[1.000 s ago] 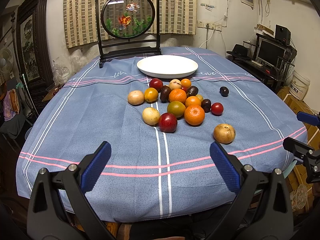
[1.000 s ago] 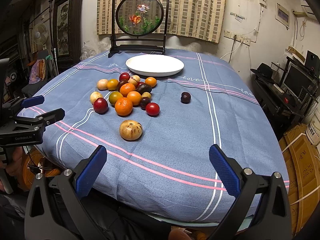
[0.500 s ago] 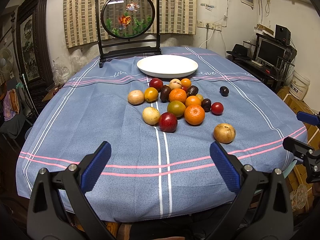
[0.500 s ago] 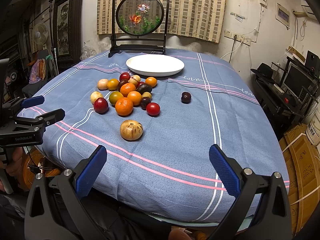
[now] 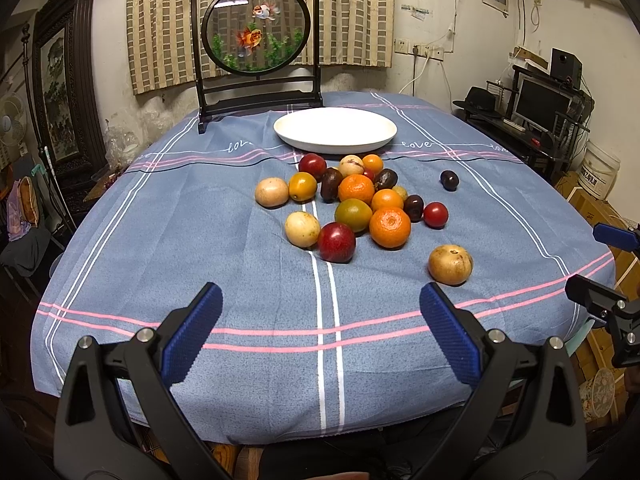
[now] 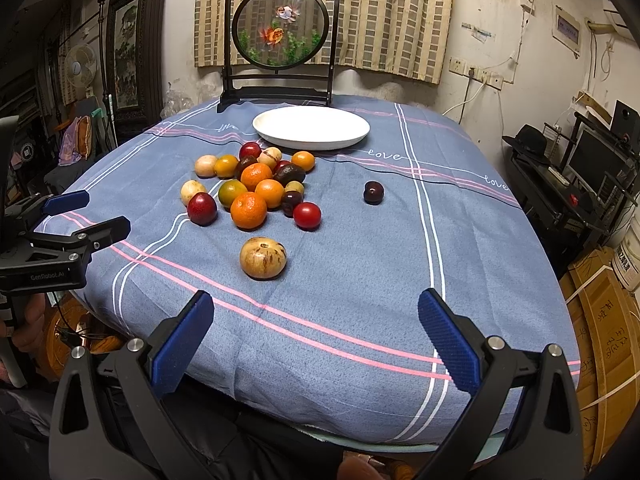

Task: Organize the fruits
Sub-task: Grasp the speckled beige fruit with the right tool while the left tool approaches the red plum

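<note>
The fingers (image 5: 192,336) of the left gripper (image 5: 320,332) stand wide apart with nothing between them, low over the near edge of the tabletop (image 5: 160,240). The right gripper (image 6: 316,340) is likewise spread and empty, its fingers (image 6: 182,342) over the near right edge of the blue striped cloth.

Just beyond the right gripper lies a tan speckled fruit (image 6: 263,258), alone and apart from the rest; in the left view it sits ahead of the right-hand finger (image 5: 450,265). Farther on is the cluster of fruits (image 5: 352,200): a dark red plum (image 5: 337,242) and a large orange (image 5: 389,227) at its near side, a pale yellow fruit (image 5: 302,229) touching the plum, a red tomato (image 6: 307,215) on the right flank. Deeper in the pile the fruits overlap, and several small dark ones are hard to identify. A lone dark plum (image 6: 373,192) rests well apart to the right.

Behind the cluster sits the white plate (image 5: 335,130), empty, and past it a framed goldfish screen (image 5: 256,38). The right gripper is cut off at the left view's right edge.
</note>
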Motion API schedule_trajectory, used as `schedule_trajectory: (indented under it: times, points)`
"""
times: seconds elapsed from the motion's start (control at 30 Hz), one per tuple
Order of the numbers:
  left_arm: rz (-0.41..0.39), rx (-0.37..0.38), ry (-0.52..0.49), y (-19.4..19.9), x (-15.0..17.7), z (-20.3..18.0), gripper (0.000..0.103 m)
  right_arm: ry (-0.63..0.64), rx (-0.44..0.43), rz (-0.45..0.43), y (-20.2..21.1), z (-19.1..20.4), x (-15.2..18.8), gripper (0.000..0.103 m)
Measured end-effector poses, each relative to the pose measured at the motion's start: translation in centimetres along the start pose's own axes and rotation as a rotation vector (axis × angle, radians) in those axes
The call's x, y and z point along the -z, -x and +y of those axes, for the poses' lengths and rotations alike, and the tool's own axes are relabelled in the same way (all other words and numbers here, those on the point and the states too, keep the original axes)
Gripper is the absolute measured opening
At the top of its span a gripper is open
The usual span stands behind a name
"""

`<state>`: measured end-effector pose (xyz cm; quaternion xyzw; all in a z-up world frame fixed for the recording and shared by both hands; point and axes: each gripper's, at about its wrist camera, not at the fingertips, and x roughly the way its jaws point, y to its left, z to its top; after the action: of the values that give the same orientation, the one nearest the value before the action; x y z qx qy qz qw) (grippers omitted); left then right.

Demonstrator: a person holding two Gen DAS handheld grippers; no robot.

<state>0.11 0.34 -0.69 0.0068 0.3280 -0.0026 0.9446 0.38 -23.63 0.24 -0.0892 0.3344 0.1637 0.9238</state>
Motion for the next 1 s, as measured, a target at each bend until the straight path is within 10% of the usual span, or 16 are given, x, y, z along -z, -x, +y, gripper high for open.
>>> schedule_trajectory:
  times: [0.47,0.63,1.0]
  points:
    - [0.06,0.055,0.042,-2.4,0.8,1.1,0.101,-0.023,-0.106,0.028,-4.3,0.3,-0.3,0.102]
    - [0.077,0.075,0.075,-3.2,0.6,2.1,0.101,0.001,-0.143,0.05,-7.8,1.4,-1.2,0.081]
    - [0.08,0.059,0.112,-4.8,0.5,4.1,0.1,0.017,-0.184,0.127,-12.2,2.9,-1.9,0.071]
